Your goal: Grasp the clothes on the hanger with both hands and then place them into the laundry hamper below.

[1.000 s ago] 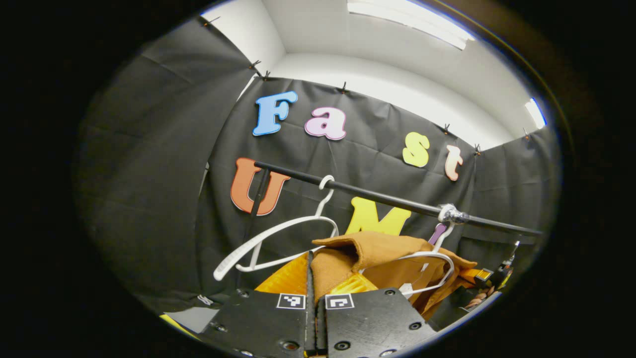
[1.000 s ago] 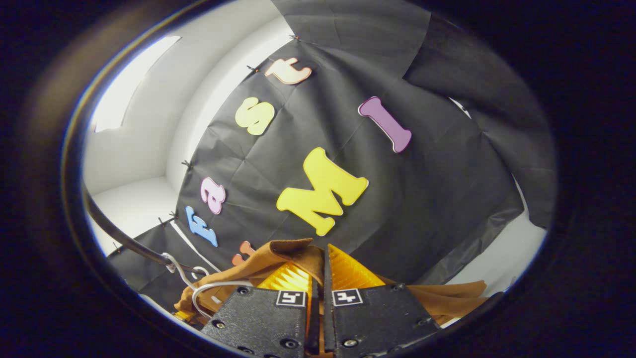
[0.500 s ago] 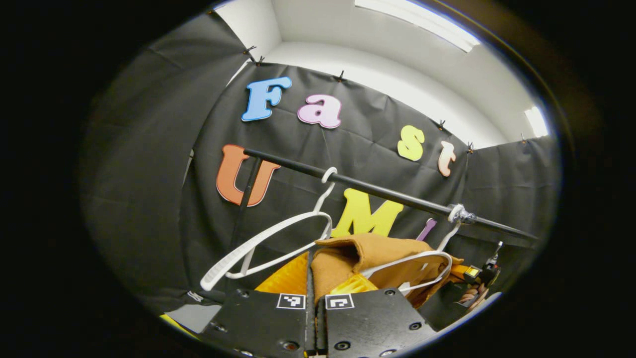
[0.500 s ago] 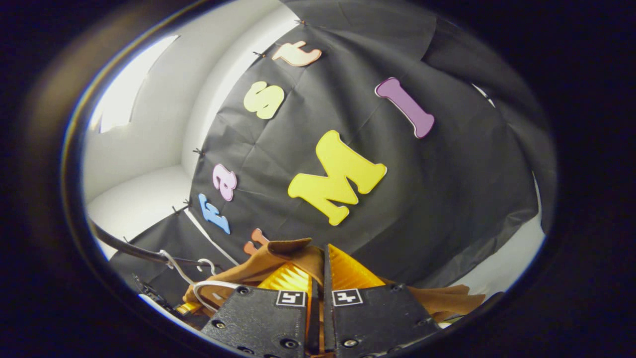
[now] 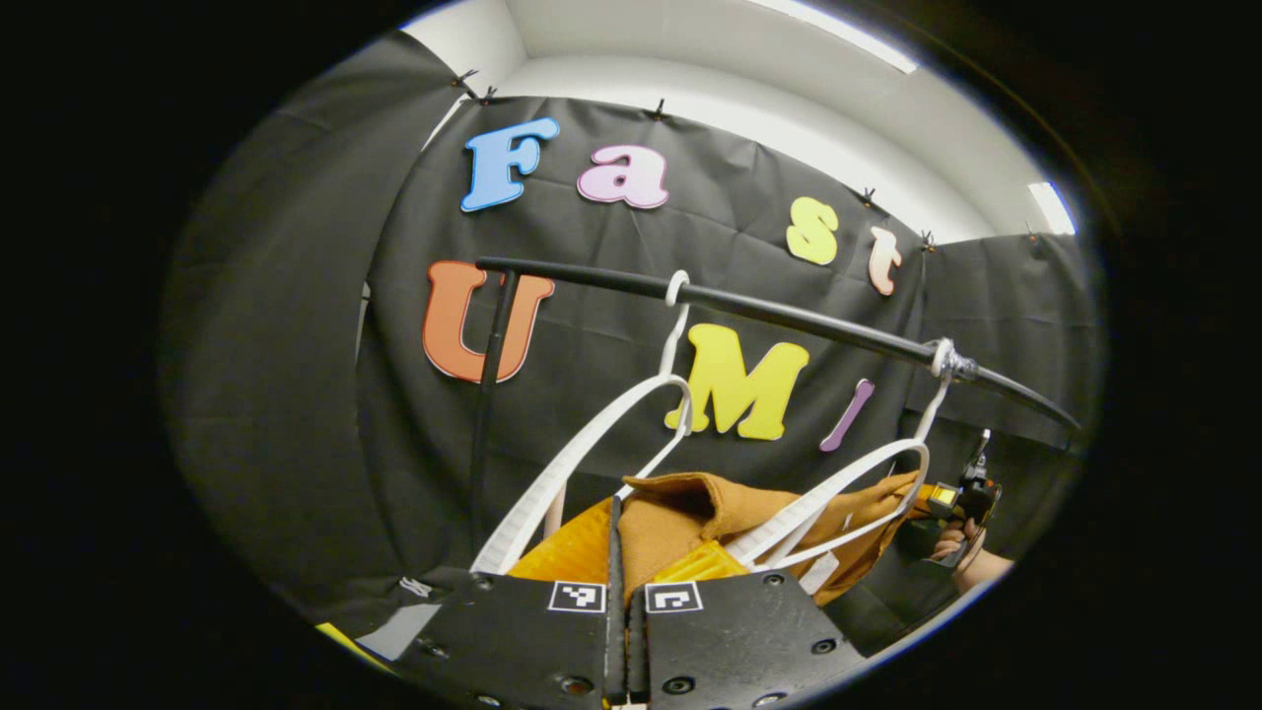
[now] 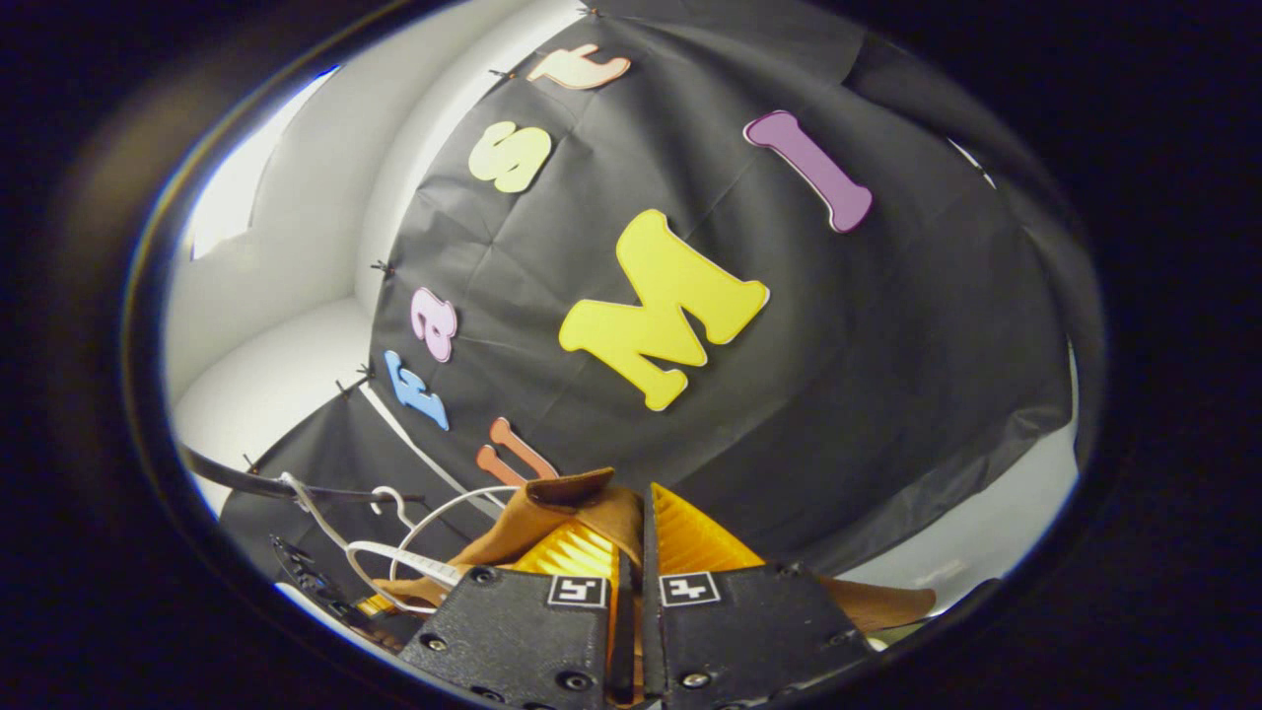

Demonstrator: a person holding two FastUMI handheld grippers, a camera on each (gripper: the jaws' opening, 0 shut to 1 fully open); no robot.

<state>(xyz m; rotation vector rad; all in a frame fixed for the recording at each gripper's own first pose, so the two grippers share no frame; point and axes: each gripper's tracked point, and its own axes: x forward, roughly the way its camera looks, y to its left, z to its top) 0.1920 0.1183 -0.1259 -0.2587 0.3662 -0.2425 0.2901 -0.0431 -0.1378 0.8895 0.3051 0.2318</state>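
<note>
The rail (image 5: 789, 318) has risen away; both the left gripper (image 5: 623, 552) and right gripper (image 6: 631, 537) stay clenched on the brown garment (image 5: 690, 508), stretched lengthwise below the rail.

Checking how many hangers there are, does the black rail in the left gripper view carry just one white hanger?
No. Two white hangers hook over the black rail: one bare hanger and another hanger by the brown garment.
</note>
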